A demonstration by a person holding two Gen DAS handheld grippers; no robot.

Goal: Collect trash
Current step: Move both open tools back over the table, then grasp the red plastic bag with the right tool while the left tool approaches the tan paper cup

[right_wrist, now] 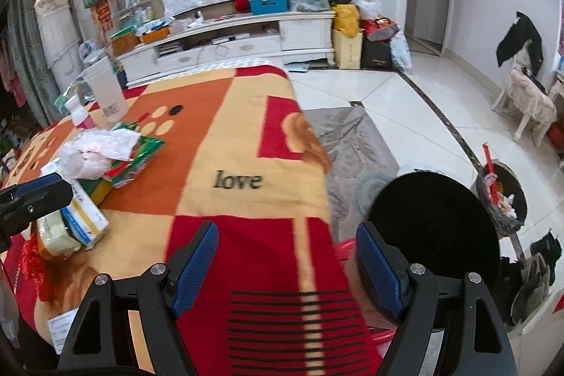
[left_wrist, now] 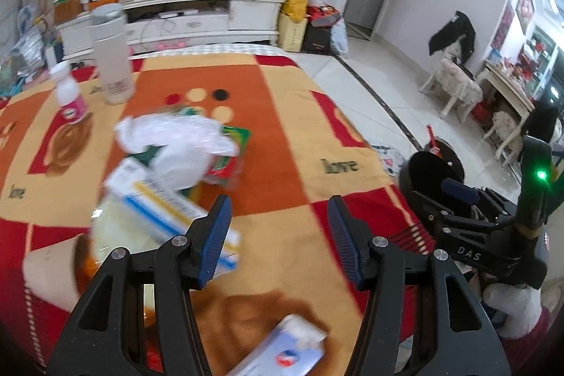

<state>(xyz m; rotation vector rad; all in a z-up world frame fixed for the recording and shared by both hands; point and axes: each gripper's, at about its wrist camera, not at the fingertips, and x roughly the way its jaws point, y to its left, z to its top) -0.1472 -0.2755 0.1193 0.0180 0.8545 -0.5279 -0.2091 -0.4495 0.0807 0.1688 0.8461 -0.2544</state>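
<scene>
Trash lies on the table's red-and-orange blanket (left_wrist: 282,143): a crumpled white plastic bag (left_wrist: 179,143) on green wrappers (left_wrist: 232,147), a white-blue-yellow box (left_wrist: 165,207), and a white-blue carton (left_wrist: 282,351) near the front edge. My left gripper (left_wrist: 280,235) is open and empty, hovering right of the box. My right gripper (right_wrist: 287,266) is open and empty over the blanket's right front edge. The same pile shows in the right wrist view: bag (right_wrist: 95,150), box (right_wrist: 84,221). The left gripper's fingertip (right_wrist: 42,192) shows at far left.
A tall white cylinder (left_wrist: 111,59) and a small pink-labelled bottle (left_wrist: 68,94) stand at the table's far left. A black round bin with trash (right_wrist: 504,199) stands on the tile floor to the right. A black round object (right_wrist: 437,228) sits by the right gripper. A TV cabinet (right_wrist: 246,37) is behind.
</scene>
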